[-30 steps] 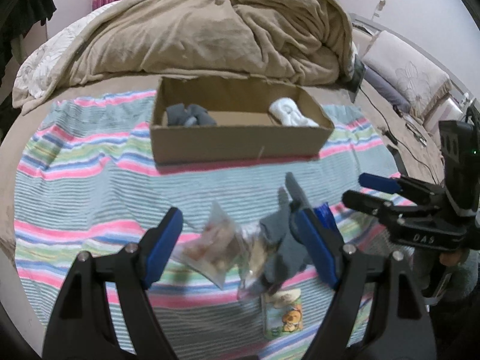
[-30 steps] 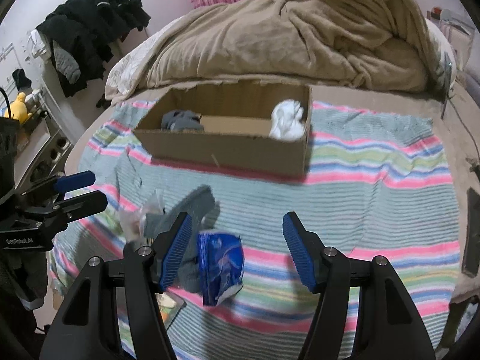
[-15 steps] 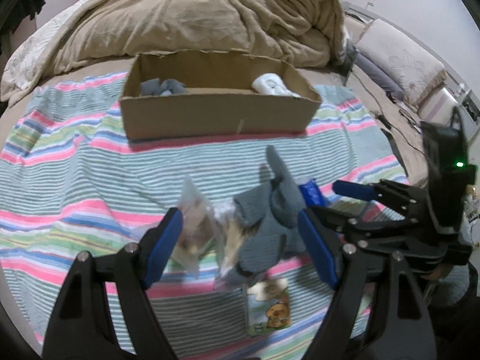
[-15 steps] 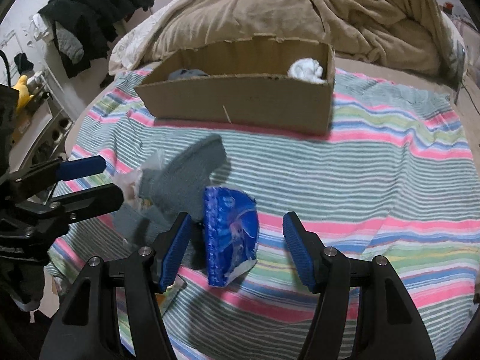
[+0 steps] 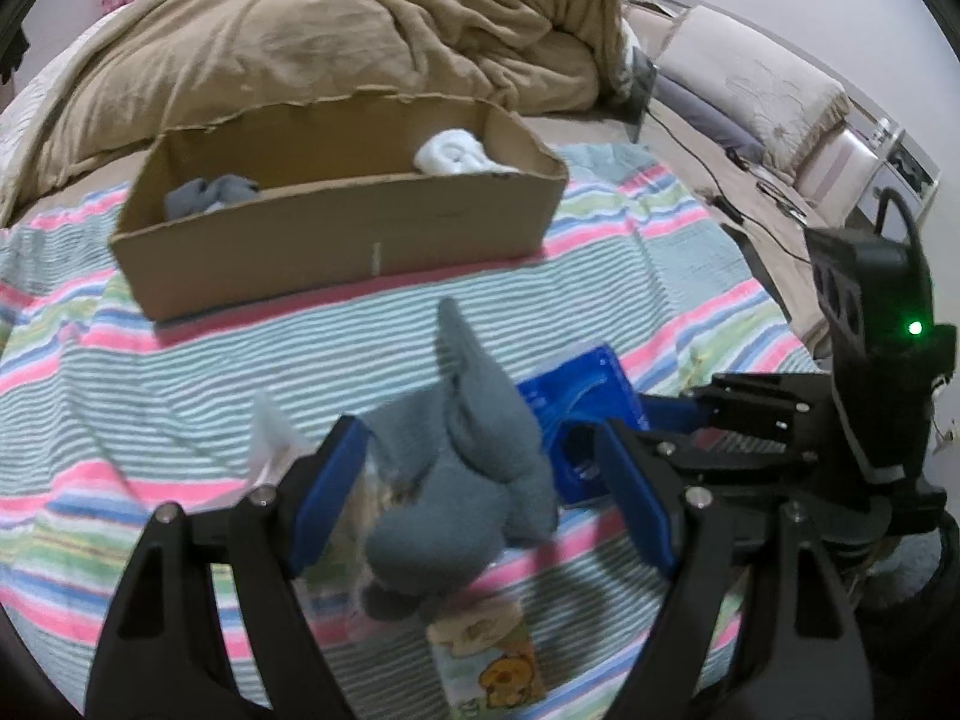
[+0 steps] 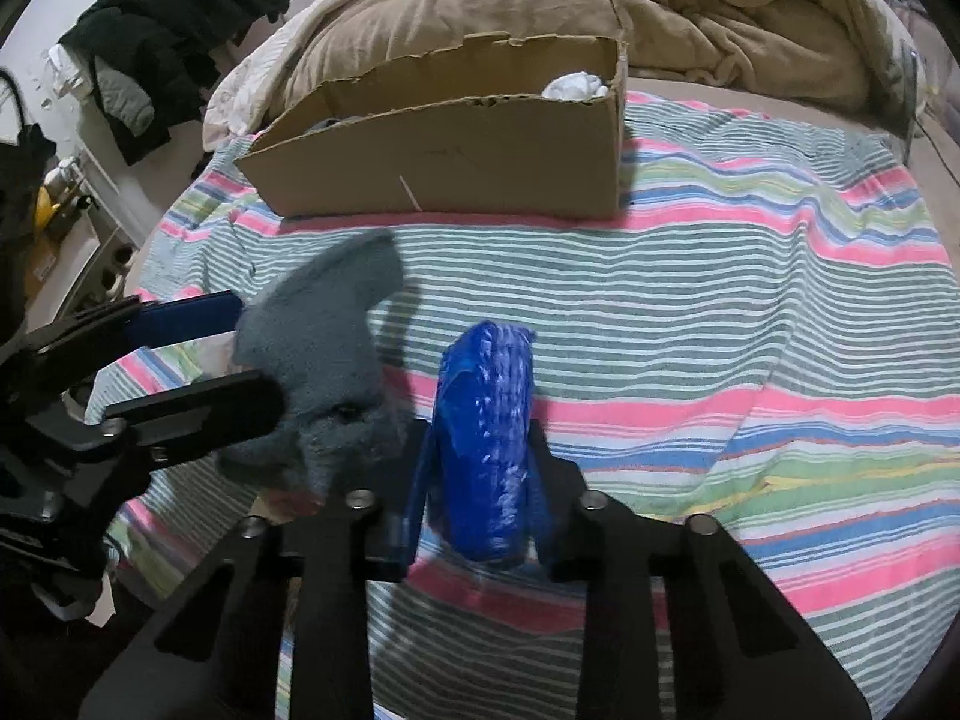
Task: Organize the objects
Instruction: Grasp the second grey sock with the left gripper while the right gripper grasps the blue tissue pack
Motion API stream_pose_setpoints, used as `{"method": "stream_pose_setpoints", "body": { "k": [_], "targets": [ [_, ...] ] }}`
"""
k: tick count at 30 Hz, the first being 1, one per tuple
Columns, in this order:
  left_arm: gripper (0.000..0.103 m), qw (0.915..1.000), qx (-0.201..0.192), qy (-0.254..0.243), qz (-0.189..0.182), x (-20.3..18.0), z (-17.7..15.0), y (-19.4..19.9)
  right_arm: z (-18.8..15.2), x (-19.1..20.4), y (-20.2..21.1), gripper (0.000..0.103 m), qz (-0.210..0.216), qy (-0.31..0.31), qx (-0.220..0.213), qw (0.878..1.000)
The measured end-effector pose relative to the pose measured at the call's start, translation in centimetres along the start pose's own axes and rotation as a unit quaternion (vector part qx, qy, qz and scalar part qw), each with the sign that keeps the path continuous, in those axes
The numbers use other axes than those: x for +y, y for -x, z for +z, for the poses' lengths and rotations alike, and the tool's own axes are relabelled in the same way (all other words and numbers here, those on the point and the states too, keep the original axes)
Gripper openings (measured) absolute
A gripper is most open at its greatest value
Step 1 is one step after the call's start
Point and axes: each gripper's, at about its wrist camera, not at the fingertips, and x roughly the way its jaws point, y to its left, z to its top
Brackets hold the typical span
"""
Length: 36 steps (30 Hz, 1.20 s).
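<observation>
Two grippers worked over a striped blanket (image 6: pixel 750 312). My right gripper (image 6: pixel 477 480) had clamped a blue packet (image 6: pixel 489 444). My left gripper (image 5: pixel 480 504) stood wide open around a grey sock (image 5: pixel 468 480), not pinching it. At twelve o'clock sat a box (image 5: pixel 336 240) holding socks.

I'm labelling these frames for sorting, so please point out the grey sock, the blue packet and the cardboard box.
grey sock (image 5: pixel 462 480), left wrist view, on its bunched middle.
blue packet (image 6: pixel 489 438), right wrist view, on its crinkled front face.
cardboard box (image 5: pixel 336 240), left wrist view, on its near outer wall.
</observation>
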Motion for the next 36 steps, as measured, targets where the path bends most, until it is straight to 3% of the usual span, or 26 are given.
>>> {"method": "stream_pose_setpoints", "body": {
  "k": [5,10,18,21,36],
  "targets": [
    [0.077,0.9999,0.007,-0.007,-0.013,-0.4,0.2,-1.2,-0.1,-0.6,0.4,0.023,0.011,-0.006,-0.008,1.000],
    [0.058,0.9995,0.023,-0.013,-0.017,-0.6,0.1,-3.2,-0.1,-1.0,0.8,0.019,0.018,-0.011,-0.012,1.000],
    [0.045,0.9989,0.028,-0.010,-0.036,-0.9,0.5,-4.6,-0.2,-0.9,0.4,0.018,0.016,-0.006,-0.008,1.000],
    [0.035,0.9986,0.027,-0.013,-0.044,-1.2,0.5,-4.6,-0.3,-0.9,0.3,0.018,0.018,-0.008,-0.008,1.000],
    [0.032,0.9988,-0.020,-0.009,-0.045,-0.8,1.5,-0.2,0.6,0.1,3.3,0.011,0.028,0.006,-0.050,0.998]
  ]
}}
